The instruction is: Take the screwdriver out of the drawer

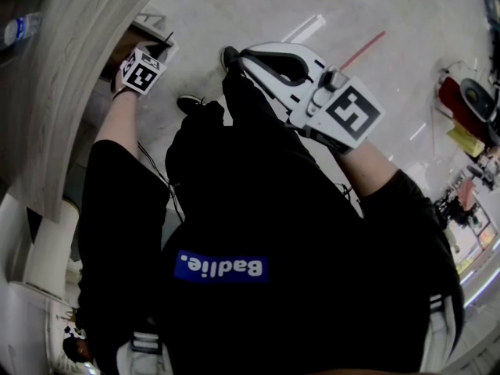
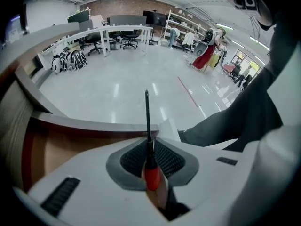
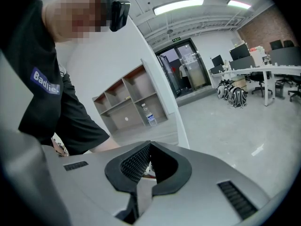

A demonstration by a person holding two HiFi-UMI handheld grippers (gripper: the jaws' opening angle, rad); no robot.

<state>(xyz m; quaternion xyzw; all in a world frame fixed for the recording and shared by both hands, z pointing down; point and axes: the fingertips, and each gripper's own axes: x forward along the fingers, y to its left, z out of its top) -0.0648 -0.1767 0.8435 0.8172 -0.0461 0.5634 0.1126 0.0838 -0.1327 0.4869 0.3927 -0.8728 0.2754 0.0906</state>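
Left gripper [image 2: 151,149] clenched on the screwdriver [image 2: 147,119]. The red handle sits between the pads, and the black shaft runs straight out past the jaw tips, in line with them, crossing the front edge of the drawer [image 2: 89,125]. Only the head view shows the right gripper [image 1: 237,58], well apart from the drawer. Right gripper view: jaws closed, empty.

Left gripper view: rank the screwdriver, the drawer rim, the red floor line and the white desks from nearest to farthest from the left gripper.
1. screwdriver: clamped in the jaws, centre.
2. drawer rim: just beyond the jaws, left.
3. red floor line: out on the open floor, right of centre.
4. white desks: far back, left of centre.
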